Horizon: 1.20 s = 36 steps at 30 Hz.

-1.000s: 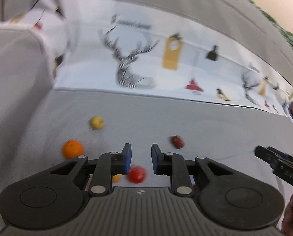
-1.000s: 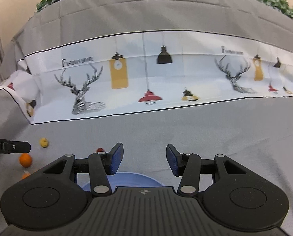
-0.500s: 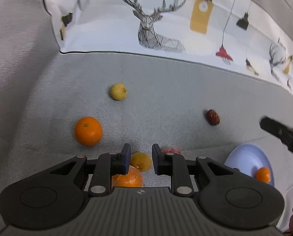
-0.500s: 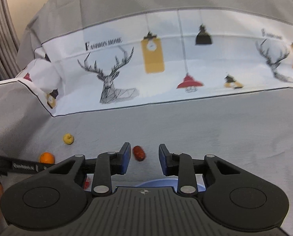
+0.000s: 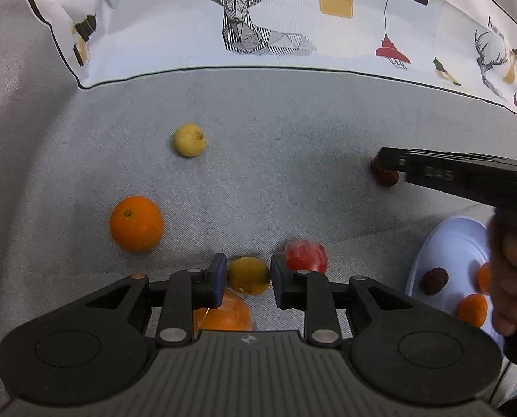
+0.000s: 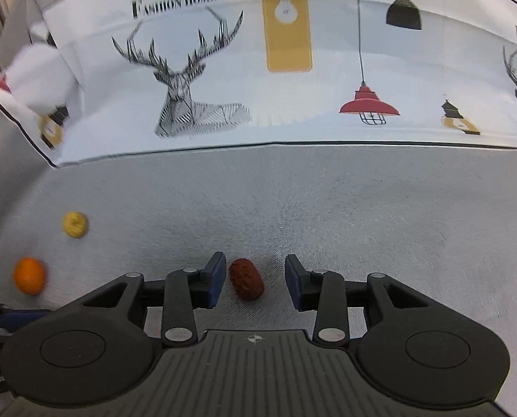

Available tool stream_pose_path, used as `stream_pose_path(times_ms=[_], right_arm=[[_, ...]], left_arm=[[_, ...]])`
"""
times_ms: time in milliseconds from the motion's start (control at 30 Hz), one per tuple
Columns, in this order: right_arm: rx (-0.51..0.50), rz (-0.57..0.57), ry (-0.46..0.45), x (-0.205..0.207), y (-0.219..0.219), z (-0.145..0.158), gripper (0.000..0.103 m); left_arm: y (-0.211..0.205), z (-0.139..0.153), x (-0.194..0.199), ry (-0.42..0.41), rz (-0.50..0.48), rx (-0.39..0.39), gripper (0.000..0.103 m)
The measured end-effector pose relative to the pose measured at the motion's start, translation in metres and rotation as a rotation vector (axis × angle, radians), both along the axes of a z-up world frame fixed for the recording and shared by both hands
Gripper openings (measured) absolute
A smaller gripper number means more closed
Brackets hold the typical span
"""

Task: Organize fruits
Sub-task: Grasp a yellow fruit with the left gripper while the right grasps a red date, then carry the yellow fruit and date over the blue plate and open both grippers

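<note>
My left gripper (image 5: 248, 279) is open with a small yellow-orange fruit (image 5: 248, 275) between its fingertips on the grey cloth. A red fruit (image 5: 306, 255) lies just right of it, an orange fruit (image 5: 223, 314) just under the fingers, a large orange (image 5: 136, 223) to the left and a pale yellow fruit (image 5: 189, 140) farther off. My right gripper (image 6: 255, 283) is open around a dark red date (image 6: 246, 279); the date also shows in the left wrist view (image 5: 383, 175). A pale blue plate (image 5: 456, 250) at the right holds a date and orange pieces.
A raised white cloth band (image 6: 293, 69) printed with deer and lamps runs along the back. A grey cushion edge (image 5: 22, 69) rises at the left. The right tool's body (image 5: 466, 177) and the hand holding it reach in over the plate.
Both grippers have moved forward and down toward the fruits. The yellow-orange fruit now sits between my left fingertips, and the date now sits between my right fingertips, which have opened wider.
</note>
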State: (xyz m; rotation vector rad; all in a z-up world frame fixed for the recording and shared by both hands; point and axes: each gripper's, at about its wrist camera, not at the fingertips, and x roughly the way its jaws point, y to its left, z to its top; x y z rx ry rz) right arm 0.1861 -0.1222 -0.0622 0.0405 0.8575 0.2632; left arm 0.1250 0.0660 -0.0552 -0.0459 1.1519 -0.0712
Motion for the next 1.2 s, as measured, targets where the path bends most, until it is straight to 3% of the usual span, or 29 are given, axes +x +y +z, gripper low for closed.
stream_pose_path(times_ms=[200, 300, 467, 800, 933, 1200], right_arm=[[-0.051, 0.020, 0.025, 0.009, 0.010, -0.014, 0.040], [-0.068, 0.041, 0.013, 0.007, 0.012, -0.012, 0.022], [0.029, 0.069, 0.008, 0.003, 0.010, -0.001, 0.021], [-0.006, 0.112, 0.044, -0.001, 0.021, -0.009, 0.021], [0.032, 0.085, -0.002, -0.009, 0.017, 0.004, 0.021], [0.080, 0.070, -0.191, -0.055, 0.002, 0.064, 0.021]], left_arm=[[-0.002, -0.005, 0.004, 0.012, -0.002, 0.023, 0.029], [0.001, -0.002, 0.004, -0.012, 0.023, 0.036, 0.029], [0.012, 0.001, 0.007, -0.026, 0.092, 0.029, 0.029], [0.008, -0.004, 0.006, -0.018, 0.074, 0.056, 0.029], [0.008, 0.007, 0.000, -0.089, 0.080, 0.071, 0.028], [0.001, 0.045, -0.031, -0.262, 0.071, 0.087, 0.028]])
